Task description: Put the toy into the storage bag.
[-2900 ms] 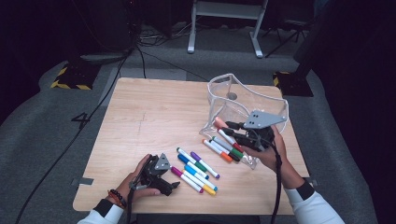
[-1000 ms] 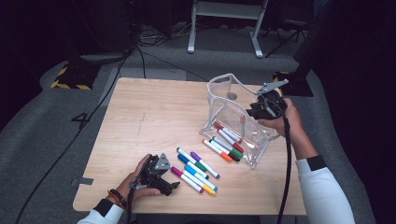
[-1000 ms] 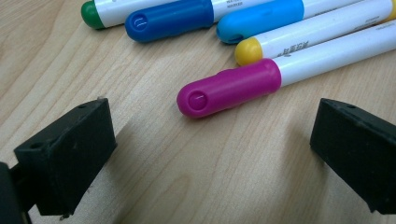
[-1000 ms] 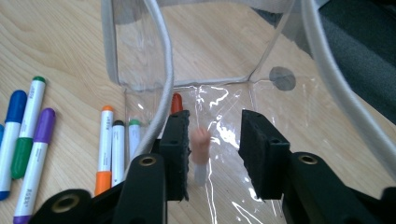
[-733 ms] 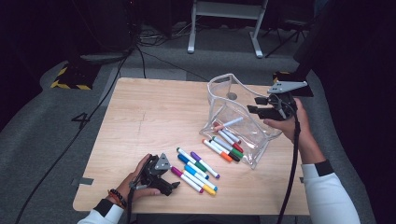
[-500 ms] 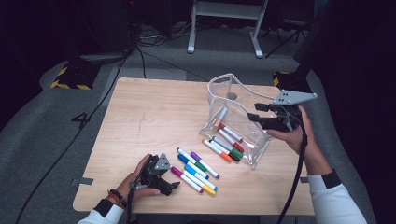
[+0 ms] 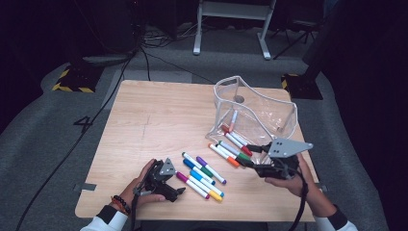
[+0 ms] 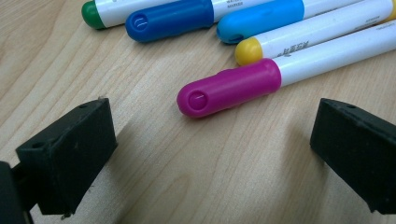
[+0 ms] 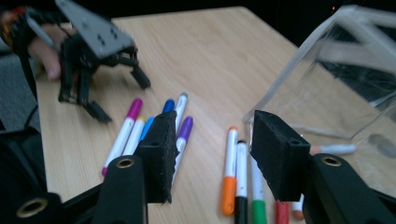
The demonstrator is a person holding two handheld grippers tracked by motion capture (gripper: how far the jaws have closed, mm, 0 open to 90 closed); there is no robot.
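At the worktop's (image 7: 159,120) near left corner the left hand-held gripper (image 7: 174,188) rests with its jaws spread and nothing between them; in the left gripper view the magenta marker (image 8: 233,87) lies just ahead of the open gap, cap end toward the jaws, its barrel running away to the upper right beside the yellow, light blue, blue and green ones. Further right, nearer the middle of the near edge, that loose row of markers (image 7: 202,175) lies slanted, parallel to one another. Right of it a second row, orange (image 7: 225,155), black and green among them, lies at the mouth of the clear pouch (image 7: 260,113), which stands toward the far right corner with one marker (image 7: 233,120) already inside. The right hand-held gripper (image 7: 248,155) hovers at this second row, jaws half spread and empty, having just been opening. In the right gripper view the orange marker (image 9: 229,172) and the black marker (image 9: 241,179) lie straight ahead between the jaws, long axes running along the gripper's own line, so the right hand is by far the nearer. The near ends of those markers are cut off by the frame, and the pouch wall is blurred, so its opening's edge is hard to place.
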